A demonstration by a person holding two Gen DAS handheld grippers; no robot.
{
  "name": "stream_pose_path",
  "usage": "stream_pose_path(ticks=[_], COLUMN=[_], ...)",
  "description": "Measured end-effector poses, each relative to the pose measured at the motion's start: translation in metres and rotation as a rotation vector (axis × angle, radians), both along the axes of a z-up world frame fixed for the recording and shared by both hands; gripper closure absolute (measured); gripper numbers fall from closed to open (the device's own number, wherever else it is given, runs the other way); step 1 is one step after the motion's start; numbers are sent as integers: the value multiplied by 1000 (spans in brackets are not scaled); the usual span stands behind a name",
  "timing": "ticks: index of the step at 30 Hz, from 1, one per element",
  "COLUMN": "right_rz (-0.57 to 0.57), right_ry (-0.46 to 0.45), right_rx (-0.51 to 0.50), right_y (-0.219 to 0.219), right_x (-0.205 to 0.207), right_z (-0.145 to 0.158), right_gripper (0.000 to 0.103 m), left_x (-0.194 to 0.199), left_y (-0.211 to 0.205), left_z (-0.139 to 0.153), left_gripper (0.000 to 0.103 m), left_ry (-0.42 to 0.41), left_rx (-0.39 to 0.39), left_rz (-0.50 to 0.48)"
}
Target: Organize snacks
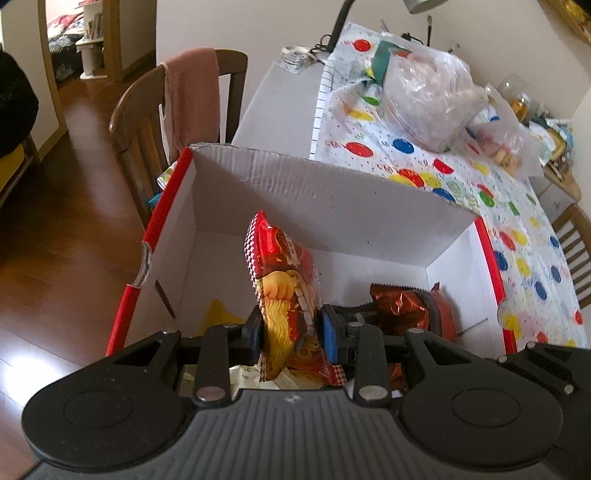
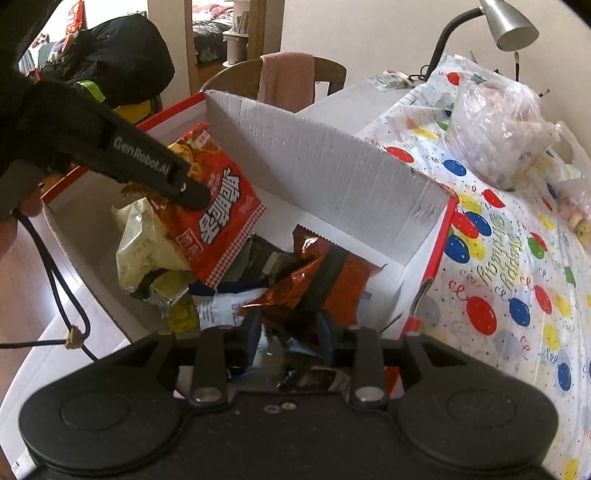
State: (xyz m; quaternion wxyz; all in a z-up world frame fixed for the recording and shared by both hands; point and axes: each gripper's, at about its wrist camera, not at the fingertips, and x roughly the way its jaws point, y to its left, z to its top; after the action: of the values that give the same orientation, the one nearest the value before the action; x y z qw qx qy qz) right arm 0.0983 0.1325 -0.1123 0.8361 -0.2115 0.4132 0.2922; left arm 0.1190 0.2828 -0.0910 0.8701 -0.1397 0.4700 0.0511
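Note:
A white cardboard box with red edges stands at the table's end. My left gripper is shut on a red noodle-snack packet, which hangs upright over the box's inside. The right wrist view shows the same box, left gripper and packet above a pile of snacks. My right gripper is low in the box, shut on the near edge of a dark red foil packet, which also shows in the left wrist view. A pale yellow-green bag and a white-blue packet lie beside it.
A table with a balloon-print cloth runs to the right of the box, carrying a clear plastic bag and a desk lamp. A wooden chair with a pink towel stands behind the box. Wooden floor lies to the left.

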Motion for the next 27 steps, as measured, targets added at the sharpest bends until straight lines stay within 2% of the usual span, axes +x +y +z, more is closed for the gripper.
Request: stream_pose_path(ticks=[4, 9, 12, 15, 17, 19, 27], right_rz=[-1, -9, -19, -19, -23, -26, -65], right_ry=[18, 27, 26, 17, 6, 1, -39], right_rx=[24, 73, 108, 144, 164, 183, 269], right_y=[-4, -13, -20, -26, -30, -34, -54], right_x=[-1, -4, -8, -12, -15, -17, -27], right_z=[3, 14, 22, 31, 37, 42, 65], right_gripper=[64, 48, 40, 27, 22, 19, 1], left_x=[-2, -7, -12, -18, -22, -26, -44], left_y=[-6, -11, -15, -18, -20, -22, -32], left_z=[1, 4, 10, 16, 21, 28, 53], left_gripper=[73, 71, 60, 56, 50, 39, 33], left_ry=[3, 1, -13, -36, -48, -71, -135], left_rx=[25, 51, 68, 74, 78, 91, 99], left_rz=[-10, -24, -24, -32, -33, -32, -69])
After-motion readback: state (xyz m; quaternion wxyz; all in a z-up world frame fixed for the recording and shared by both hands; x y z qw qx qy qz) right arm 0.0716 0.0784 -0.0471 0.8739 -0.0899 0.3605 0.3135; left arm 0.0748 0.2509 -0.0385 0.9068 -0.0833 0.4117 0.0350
